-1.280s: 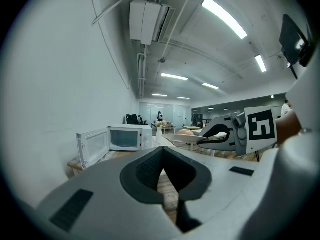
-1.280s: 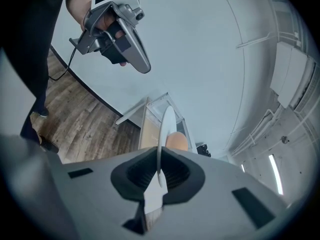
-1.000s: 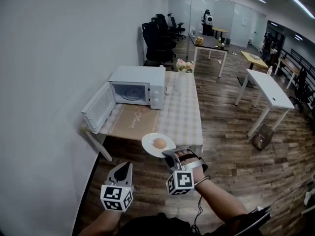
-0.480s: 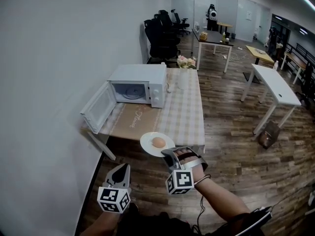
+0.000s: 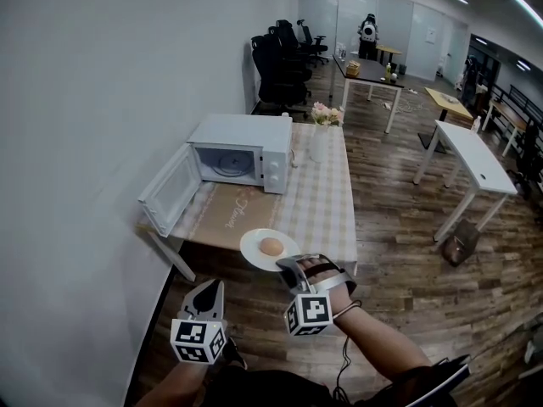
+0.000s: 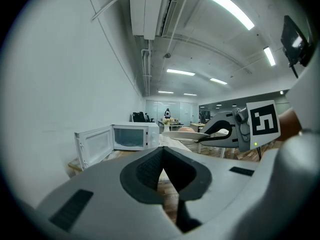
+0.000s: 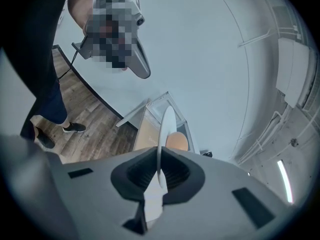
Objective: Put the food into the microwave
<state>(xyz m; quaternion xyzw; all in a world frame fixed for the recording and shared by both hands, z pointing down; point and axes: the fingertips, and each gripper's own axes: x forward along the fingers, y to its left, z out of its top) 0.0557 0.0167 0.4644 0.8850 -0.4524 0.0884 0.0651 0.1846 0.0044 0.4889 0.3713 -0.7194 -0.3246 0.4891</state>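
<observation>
right tool (image 7: 159, 176): clenched on the near rim of the plate (image 5: 254, 258). The rim sits edge-on between the pads and the plate sticks out ahead of the tips.
why the rim grip: my read is that it keeps the tool body behind the plate, so only the plate has to enter the cavity.
plate attitude: roughly level in the head view. It has to be, since only gravity keeps the load on.
food (image 5: 271, 246): round tan piece near the plate centre, just ahead of the right tool's tips. Could be a bun or an egg, too small to tell.
left tool (image 5: 217, 287): clenched on nothing, pads together. It's just left of the right tool and apart from the plate, probably free for the door.
microwave (image 5: 239, 142): well ahead of both tools and a bit left. Turntable is visible and the cavity looks empty.
door (image 5: 170, 192): swung wide open to the left, so the mouth is clear.
table (image 5: 318, 202): ahead of and below the plate, which is carried in the air near the table's near edge.
vase (image 5: 319, 138): beyond the microwave's right side, off the path.
status: food not in yet, carry stage.
risk: a tilt could roll the food off.
</observation>
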